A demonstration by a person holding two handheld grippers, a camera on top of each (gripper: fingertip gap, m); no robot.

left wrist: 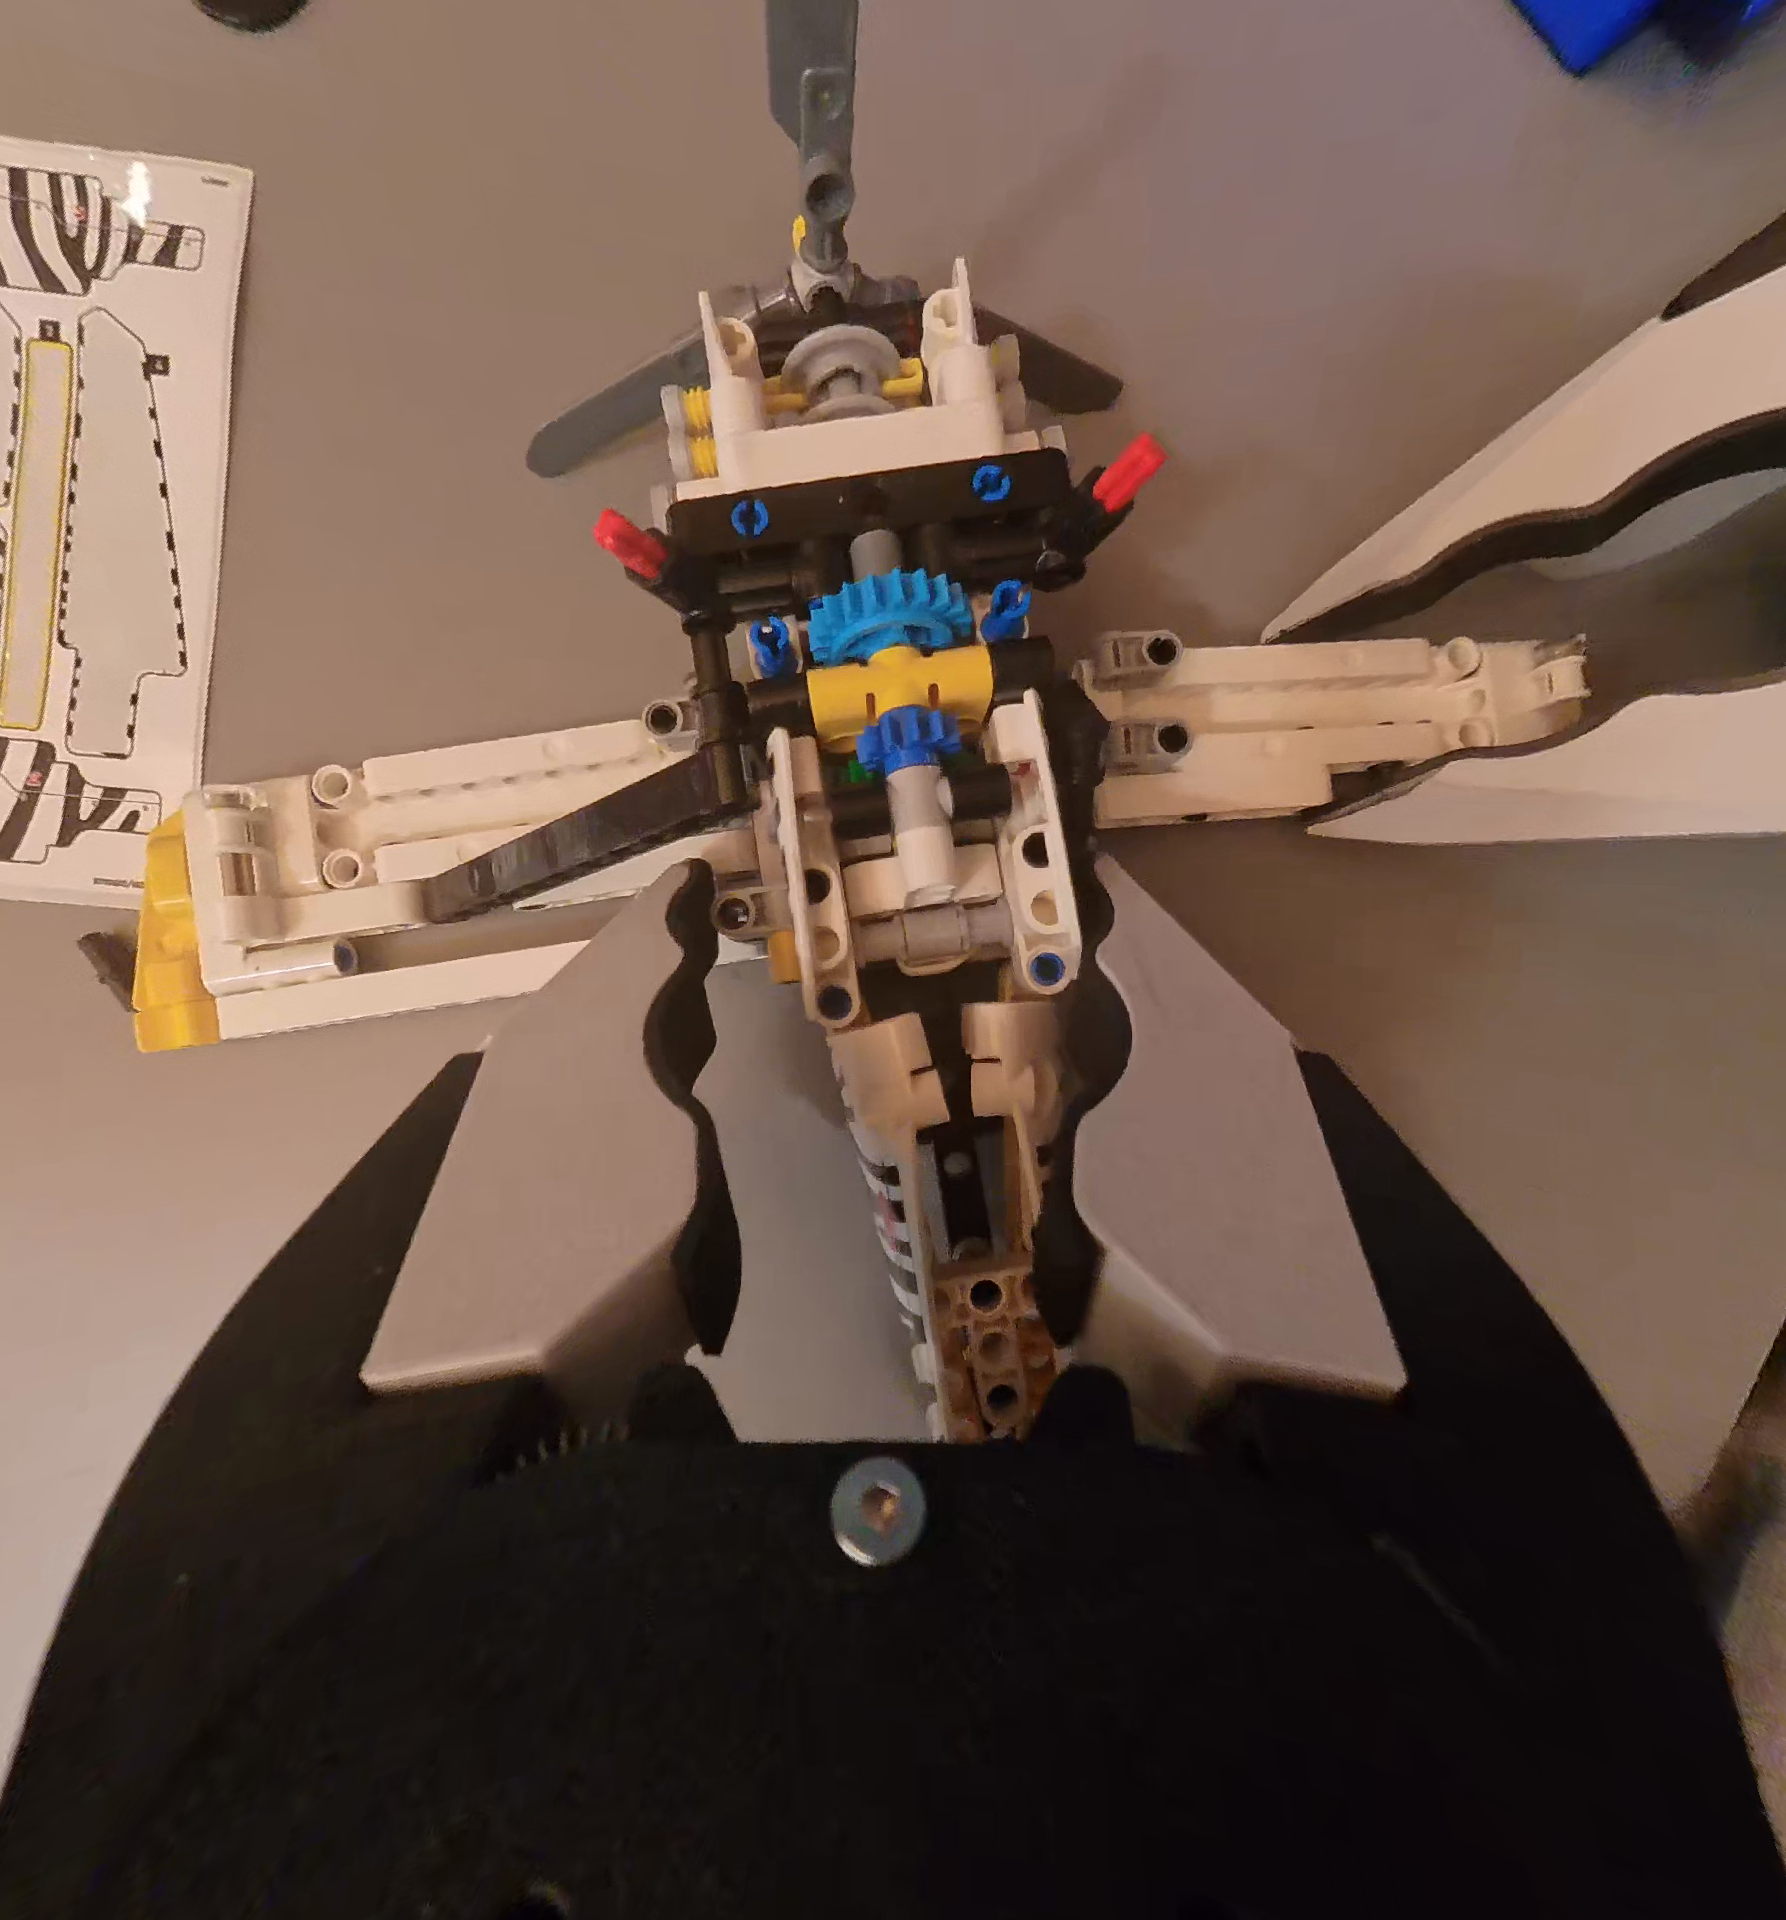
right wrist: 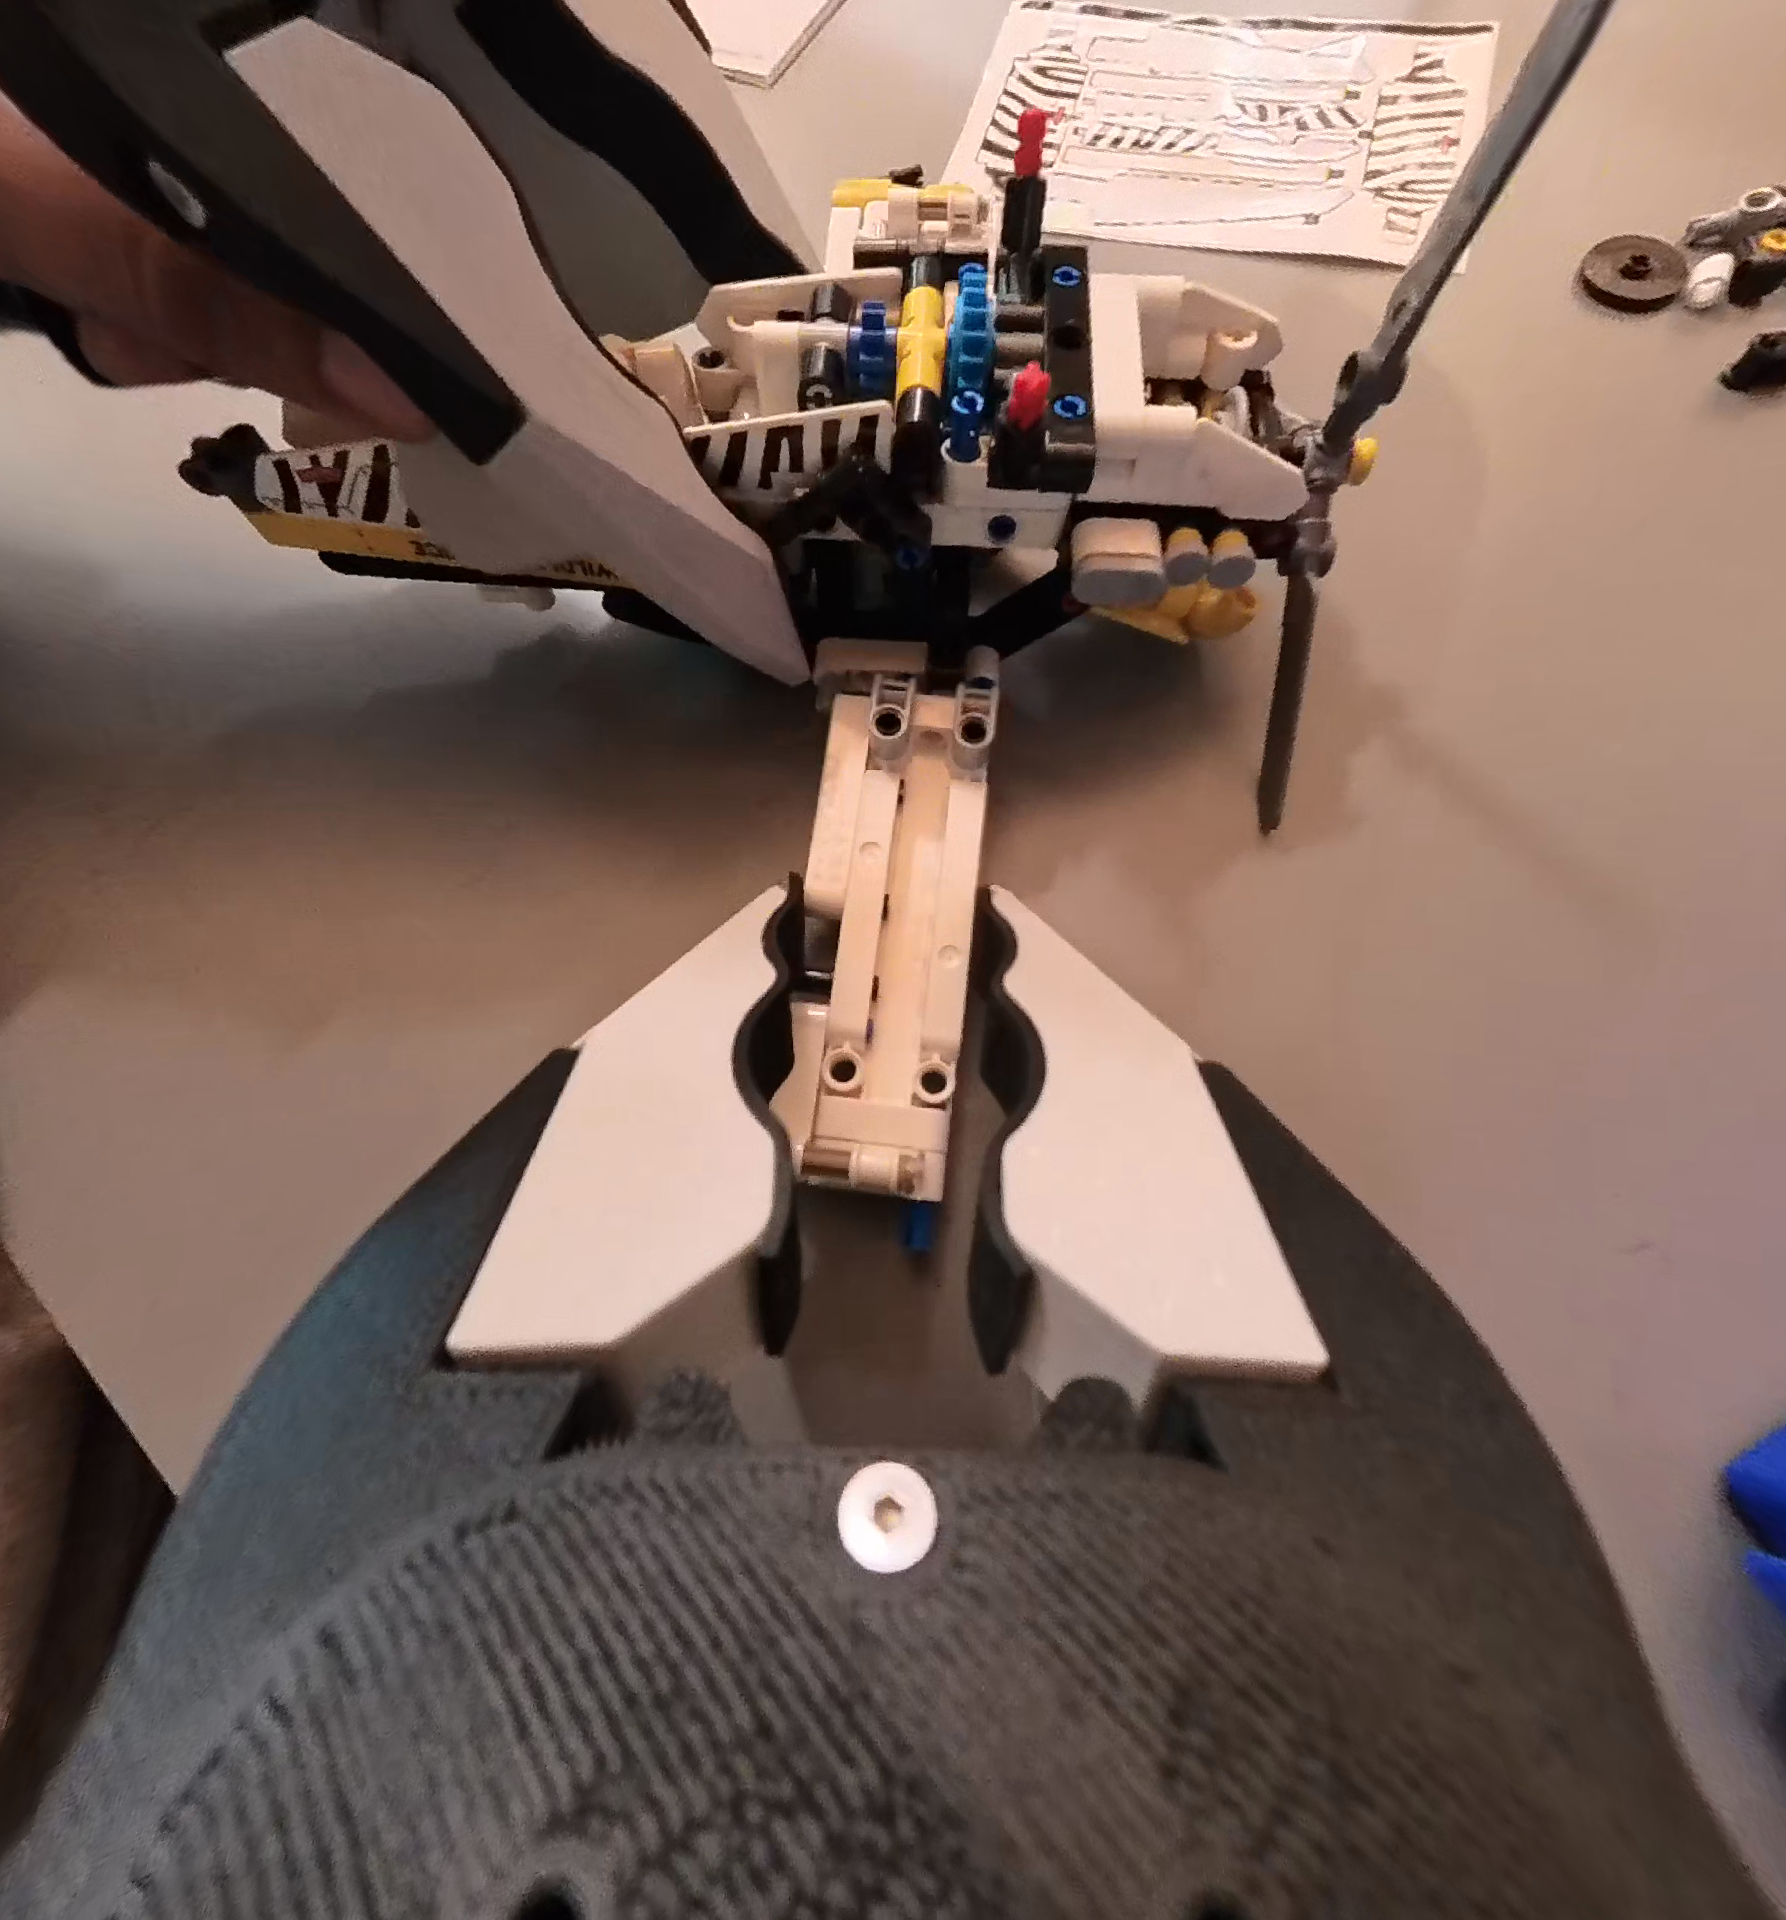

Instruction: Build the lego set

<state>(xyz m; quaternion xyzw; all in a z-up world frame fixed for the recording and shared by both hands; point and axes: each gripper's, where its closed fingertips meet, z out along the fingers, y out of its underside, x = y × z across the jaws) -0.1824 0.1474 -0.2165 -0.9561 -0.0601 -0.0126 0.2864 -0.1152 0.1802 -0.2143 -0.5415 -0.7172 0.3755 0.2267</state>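
Both claws on the plane, mid-build, model held just over the counter (left wrist: 1388, 1039).

Left claw (left wrist: 894, 904) closed around the rear body of the lego plane (left wrist: 899, 665); right claw (right wrist: 889, 925) clamped on the white wing (right wrist: 899, 935) out at its tip. Propeller (right wrist: 1325, 457) at the nose, one blade tip near or on the counter, can't tell contact. Sticker sheet (left wrist: 68, 499) and loose parts (right wrist: 1741, 260) lie clear. Risks, as I judge it: gripping at the wing tip gives a long lever, so any twist between claws could pop the wing at its root pins; lowering the nose could bend or knock off a blade.
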